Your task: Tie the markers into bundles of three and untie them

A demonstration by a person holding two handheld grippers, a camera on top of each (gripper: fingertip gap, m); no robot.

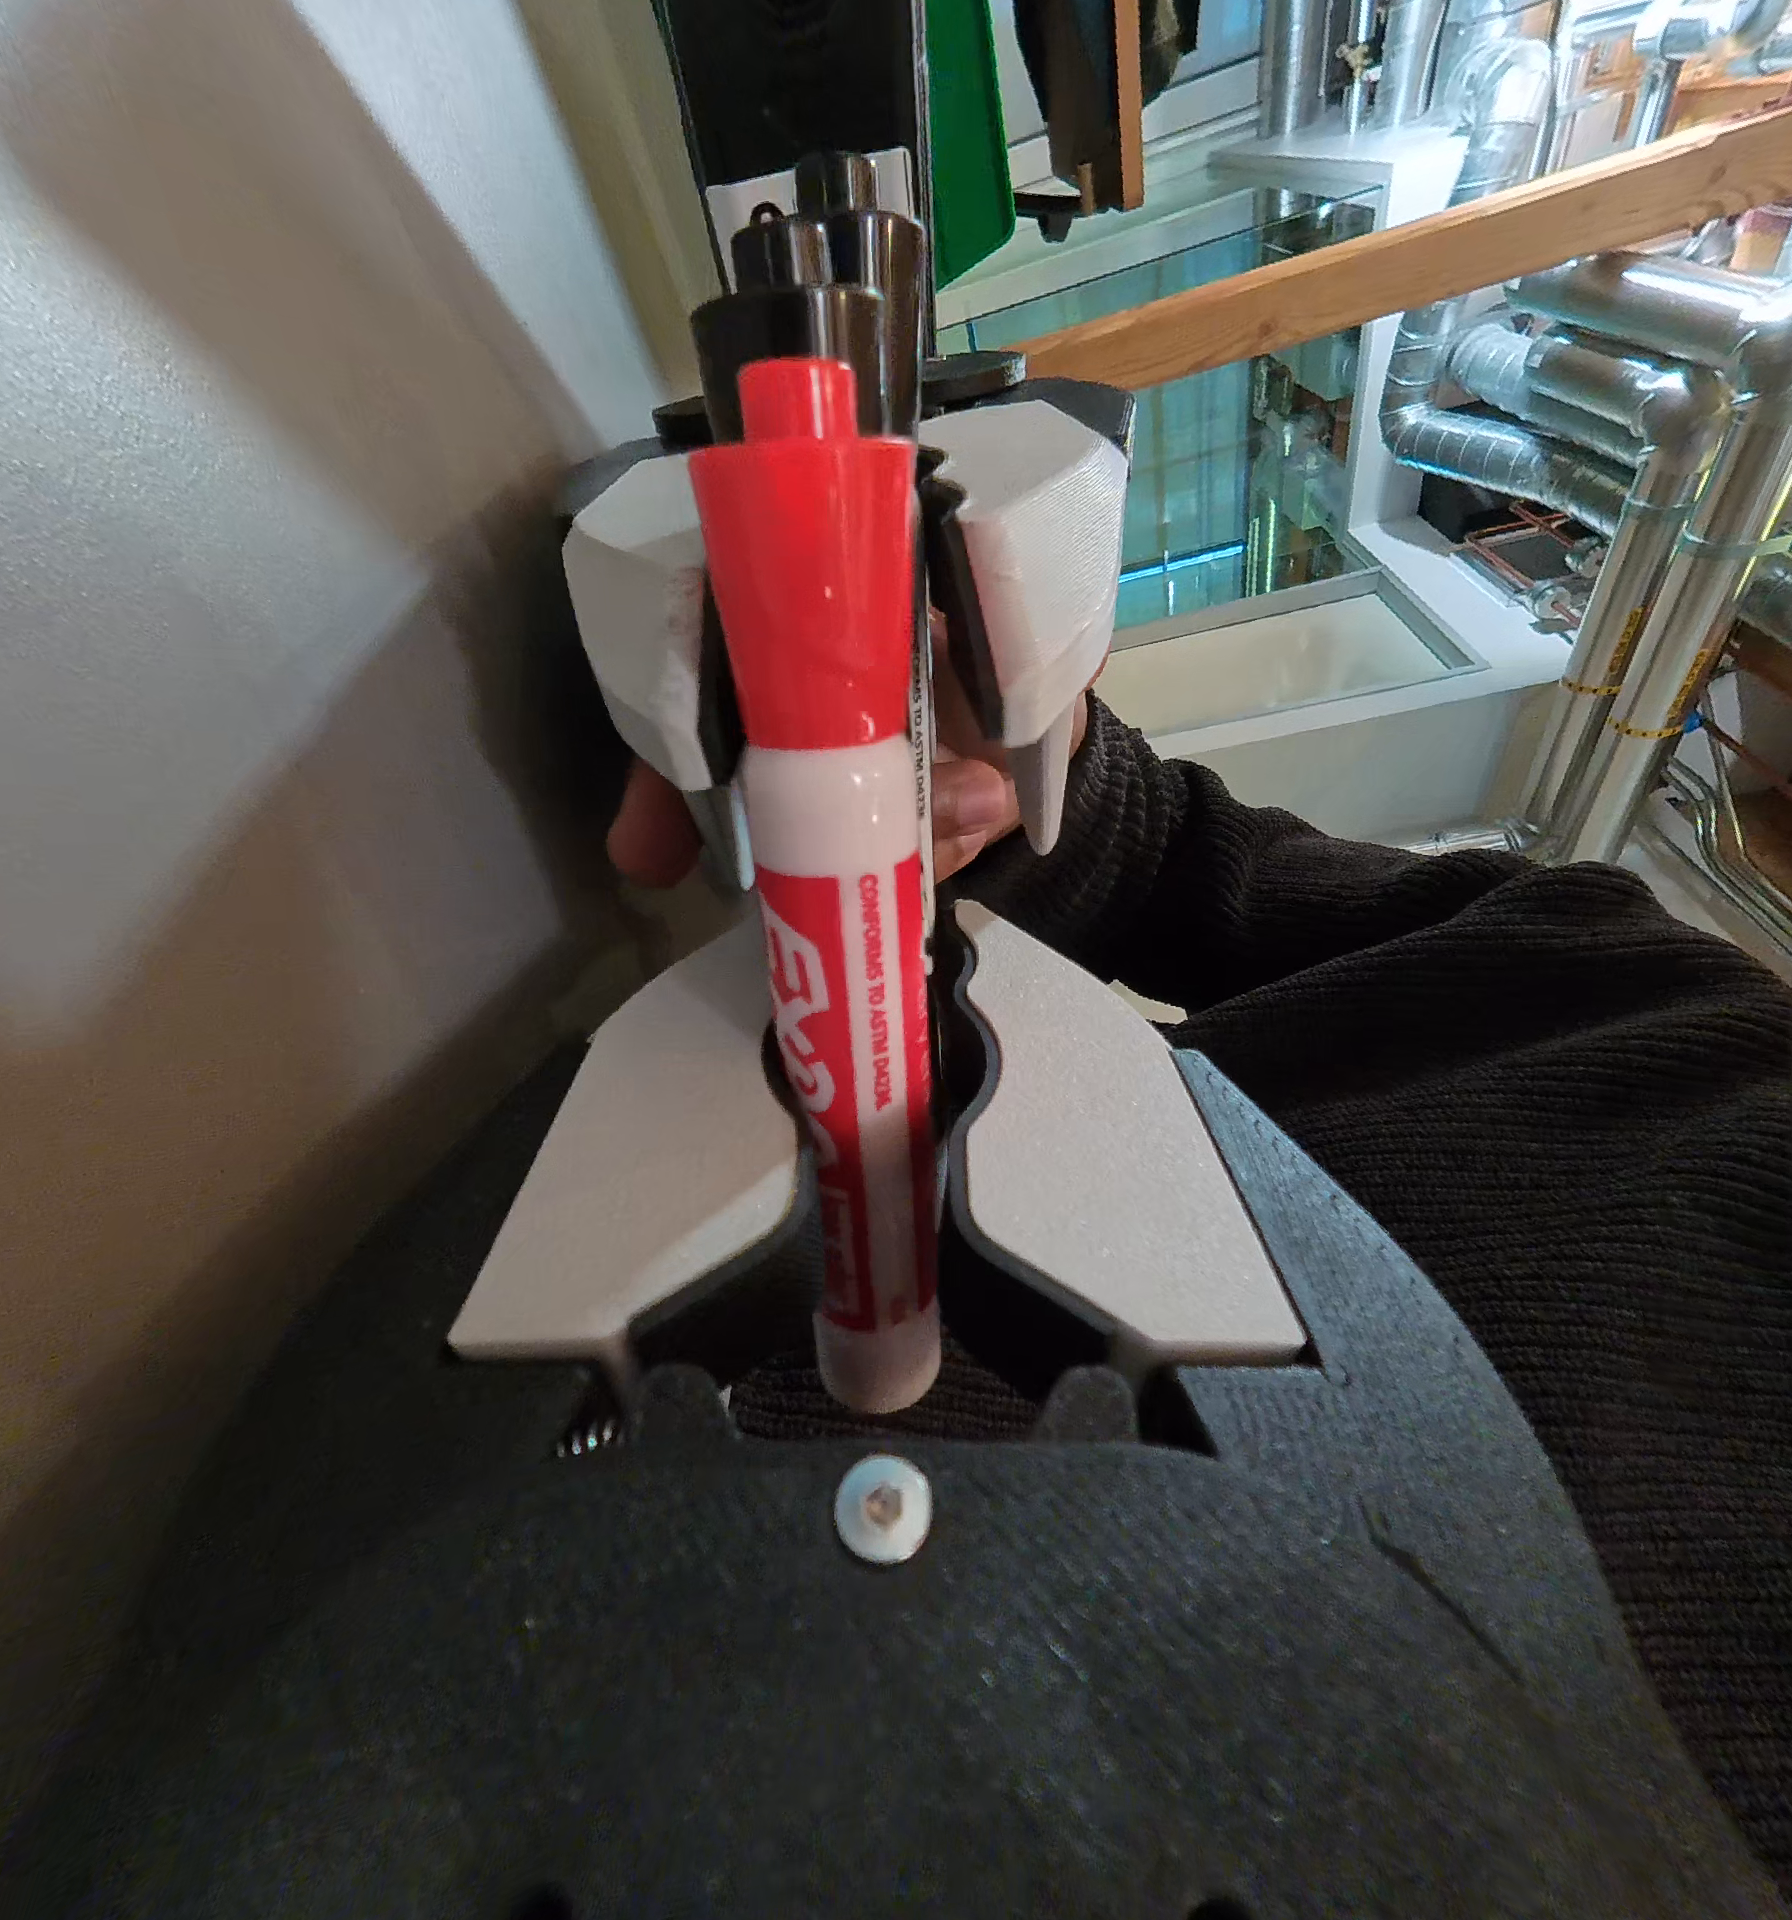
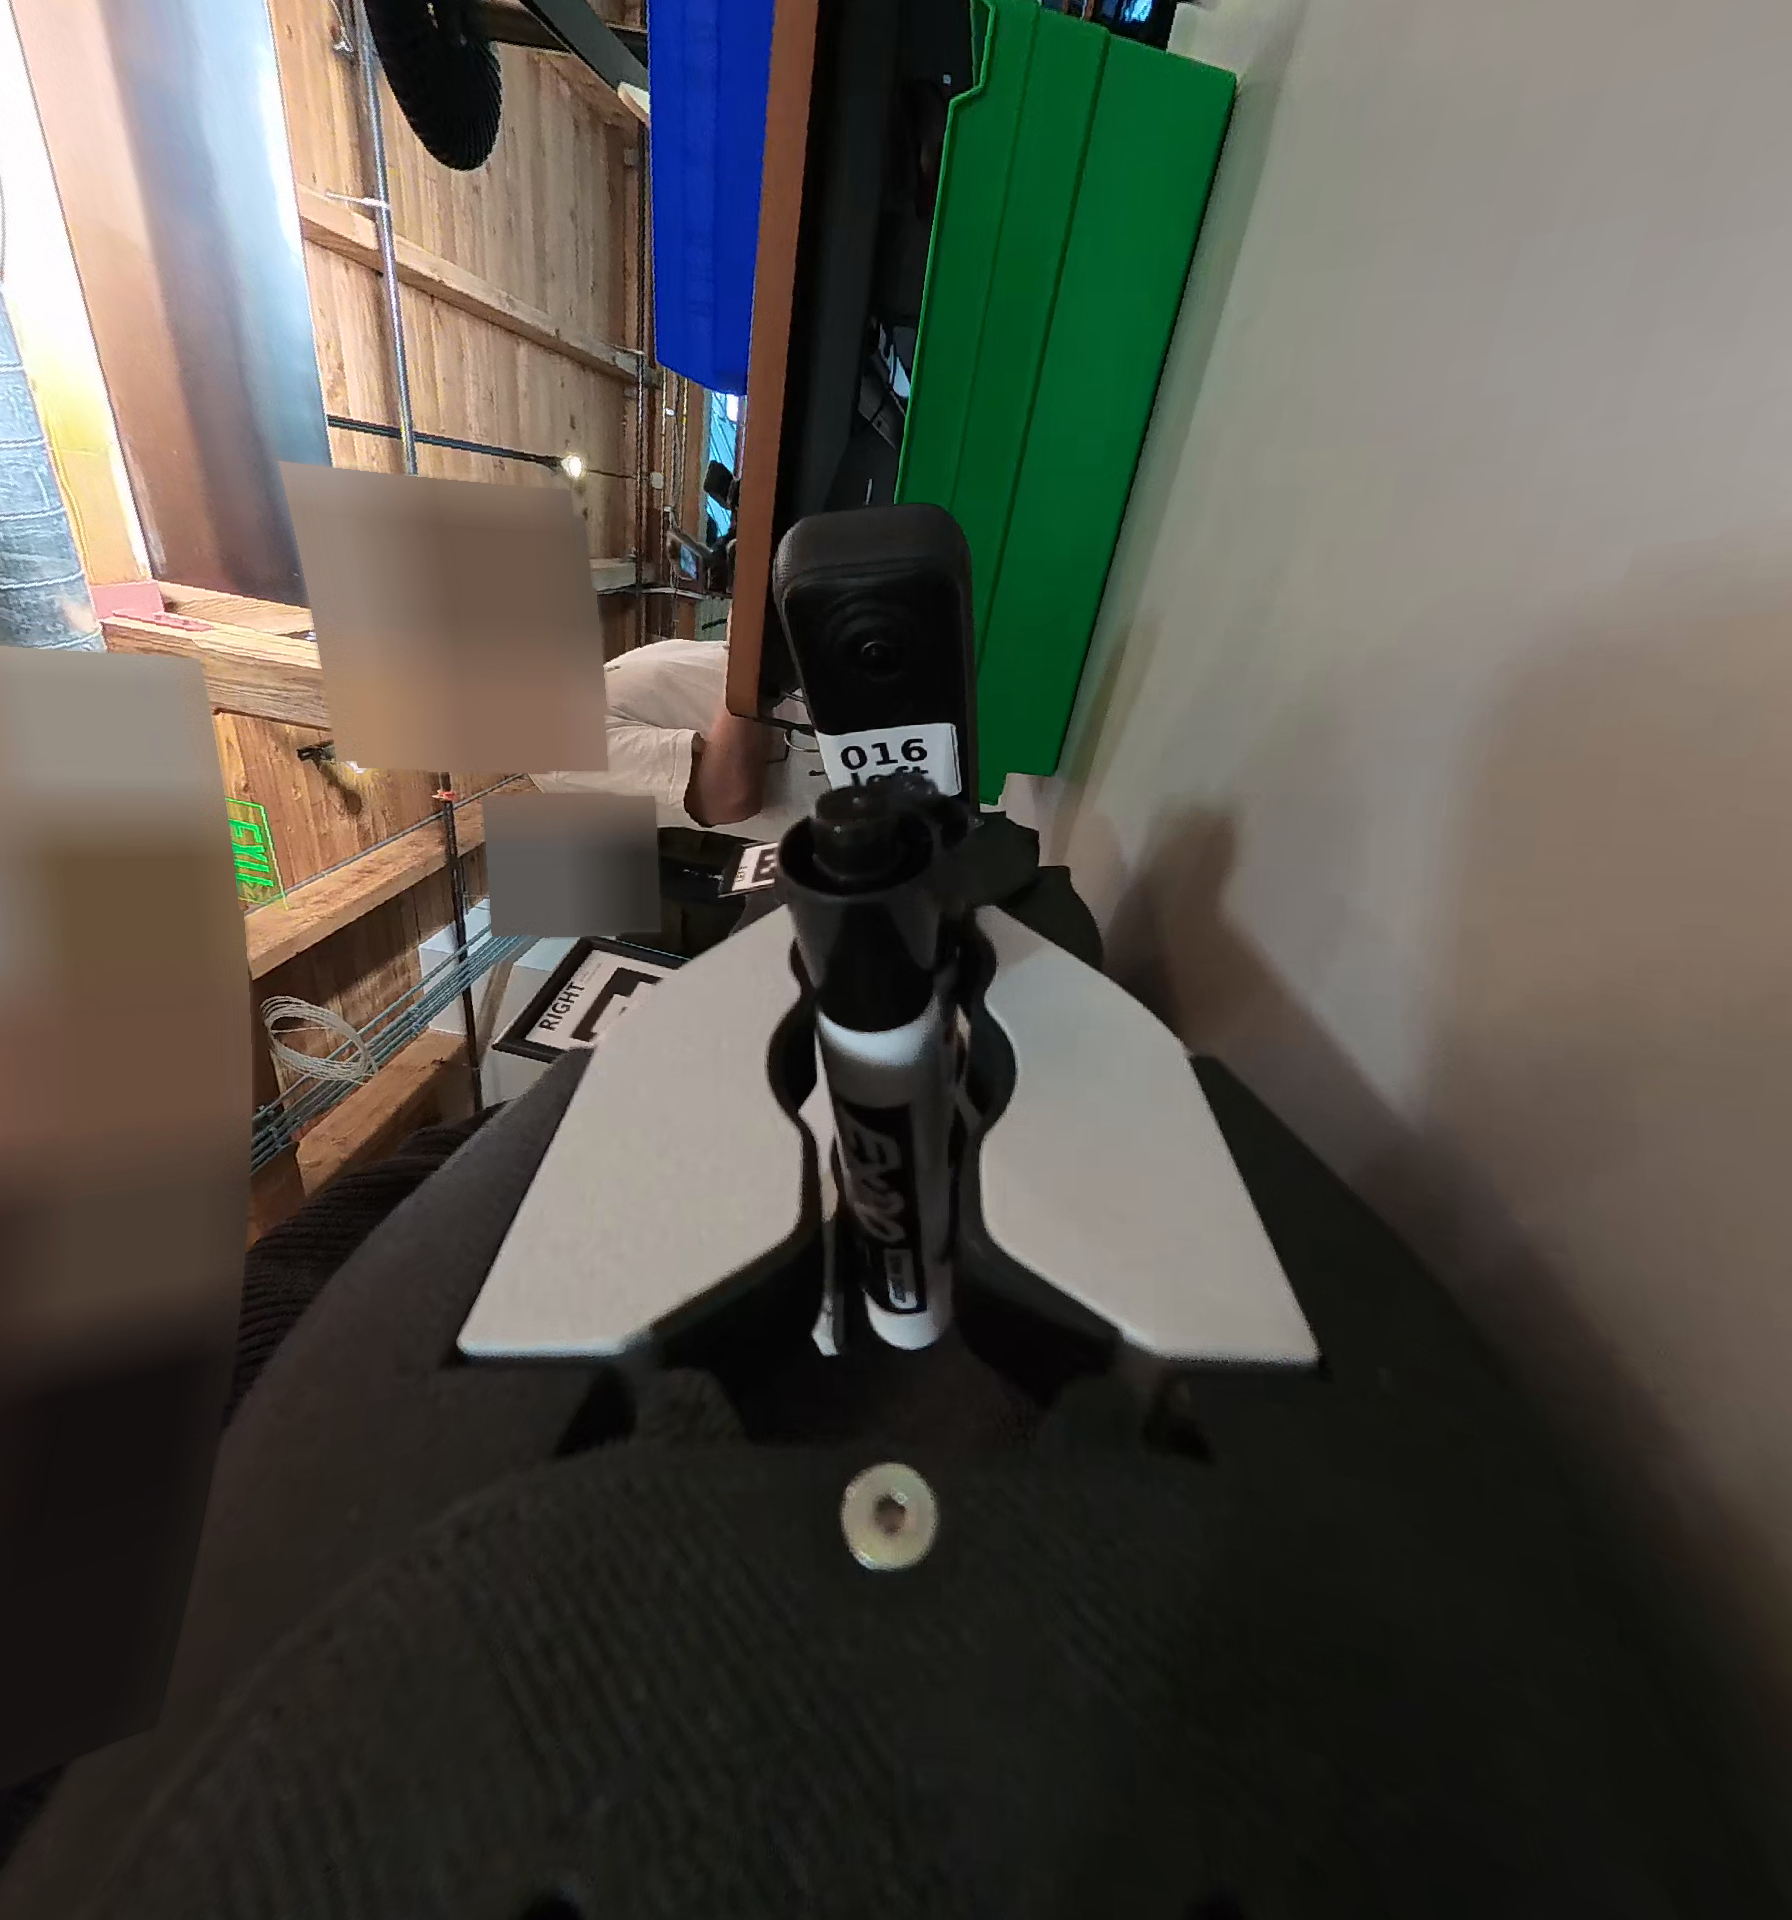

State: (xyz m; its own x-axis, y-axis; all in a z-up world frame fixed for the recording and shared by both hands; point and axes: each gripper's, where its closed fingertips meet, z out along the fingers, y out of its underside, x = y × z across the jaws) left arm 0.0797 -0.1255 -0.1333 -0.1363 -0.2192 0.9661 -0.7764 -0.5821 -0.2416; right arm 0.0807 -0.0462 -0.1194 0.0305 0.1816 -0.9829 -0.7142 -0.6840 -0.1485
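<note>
Between the left gripper's (image 1: 866,1091) white fingers (image 1: 653,1164) a red marker (image 1: 835,831) is clamped, cap pointing away from the camera; black markers (image 1: 819,312) are stacked behind it, only their caps showing. Farther along the same bundle the right gripper (image 1: 850,623) grips it from the opposite end, its fingers closed on the red cap. A hand (image 1: 959,810) in a black sleeve (image 1: 1391,1039) holds that gripper. The left wrist view alone shows the red marker, the hand, a wooden rail (image 1: 1391,270) and silver ducts (image 1: 1650,416) at right.

The right wrist view shows what the other hides: a black marker (image 2: 876,1122) lies foremost between the right gripper's (image 2: 887,1132) fingers (image 2: 663,1143), which are closed on the bundle, black cap away from the lens. Just beyond the cap sits the left gripper's camera (image 2: 876,634) with a white label. Here the red marker is out of sight.

Both grippers face each other, close together, with the bundle spanning the short gap. A pale wall (image 1: 196,520) runs close on the left of the left view; the wall (image 2: 1494,520) is close on the right of the right view. Green panels (image 2: 1058,364) stand beyond the camera.
</note>
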